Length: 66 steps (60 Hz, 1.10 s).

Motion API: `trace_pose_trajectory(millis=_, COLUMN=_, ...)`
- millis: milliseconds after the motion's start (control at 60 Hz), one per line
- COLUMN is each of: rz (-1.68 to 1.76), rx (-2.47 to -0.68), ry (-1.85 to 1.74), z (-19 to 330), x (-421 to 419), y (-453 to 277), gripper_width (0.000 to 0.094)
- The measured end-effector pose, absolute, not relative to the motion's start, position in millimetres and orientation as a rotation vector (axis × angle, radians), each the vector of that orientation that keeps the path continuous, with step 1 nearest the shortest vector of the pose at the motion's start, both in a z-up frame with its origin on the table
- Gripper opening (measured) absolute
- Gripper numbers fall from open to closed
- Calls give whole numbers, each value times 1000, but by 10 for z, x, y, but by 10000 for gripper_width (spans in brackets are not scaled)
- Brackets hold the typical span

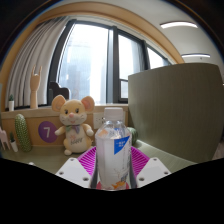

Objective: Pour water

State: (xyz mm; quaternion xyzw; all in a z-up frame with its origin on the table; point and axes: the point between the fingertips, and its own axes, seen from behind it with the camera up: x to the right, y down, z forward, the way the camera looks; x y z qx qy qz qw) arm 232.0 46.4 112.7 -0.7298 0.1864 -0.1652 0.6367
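A clear plastic water bottle (112, 152) with a blue and white label stands upright between my fingers, held up above the surfaces behind it. My gripper (112, 165) is shut on the bottle, with a magenta pad (88, 160) pressing on its left side and another on its right. The bottle's lower end is hidden below the fingers. No cup or other vessel shows.
A plush mouse toy (73, 122) sits on a ledge beyond and to the left. A cactus toy (22, 131) and a purple number block (46, 130) stand further left. A large grey panel (178, 105) rises to the right. Windows (95, 60) fill the back.
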Motion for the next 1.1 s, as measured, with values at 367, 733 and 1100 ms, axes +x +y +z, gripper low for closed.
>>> trace_pose_trajectory(millis=367, rz=-364, rx=-1830, ry=362, z=704, x=2091, y=206, gripper_width=726)
trace_pose_trajectory(millis=733, rz=-318, rx=-1951, ry=238, z=472, x=1179, y=-928, gripper_width=738)
trace_pose_trajectory(millis=1100, rz=-19, rx=-1893, ry=-68, z=1030, x=-618, y=-1726, gripper_width=739)
